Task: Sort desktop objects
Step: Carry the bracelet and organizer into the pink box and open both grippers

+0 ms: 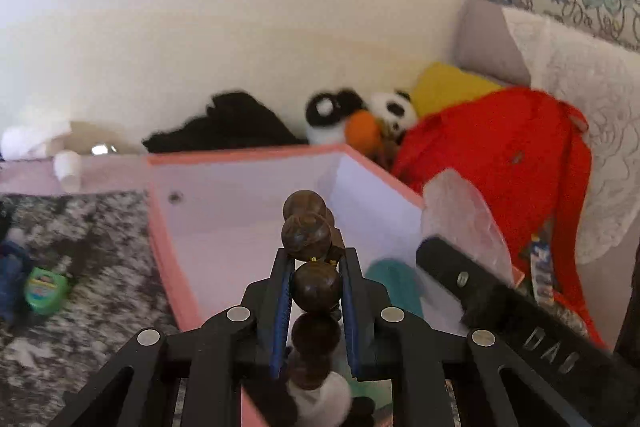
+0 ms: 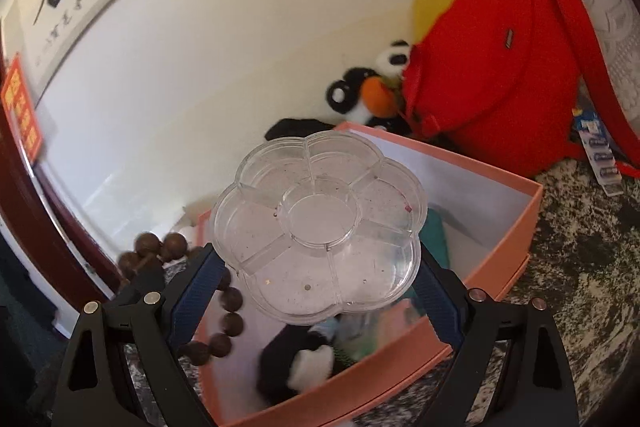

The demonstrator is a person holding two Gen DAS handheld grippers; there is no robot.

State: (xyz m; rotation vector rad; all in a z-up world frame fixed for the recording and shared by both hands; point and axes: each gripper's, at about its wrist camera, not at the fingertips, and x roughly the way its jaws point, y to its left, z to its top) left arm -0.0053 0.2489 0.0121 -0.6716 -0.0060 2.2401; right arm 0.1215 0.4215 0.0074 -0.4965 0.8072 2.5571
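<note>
My left gripper is shut on a string of dark brown wooden beads, held above the pink box. The beads also hang at the left of the right wrist view, beads. My right gripper is shut on a clear flower-shaped compartment tray, held over the same pink box. In the left wrist view the clear tray shows at the right with the other gripper's black body. Inside the box lie a black-and-white plush and something teal.
A red backpack leans behind the box beside penguin and panda plush toys, black cloth and a yellow item. A green round container and a blue thing lie on the mottled grey cover. A battery pack lies right.
</note>
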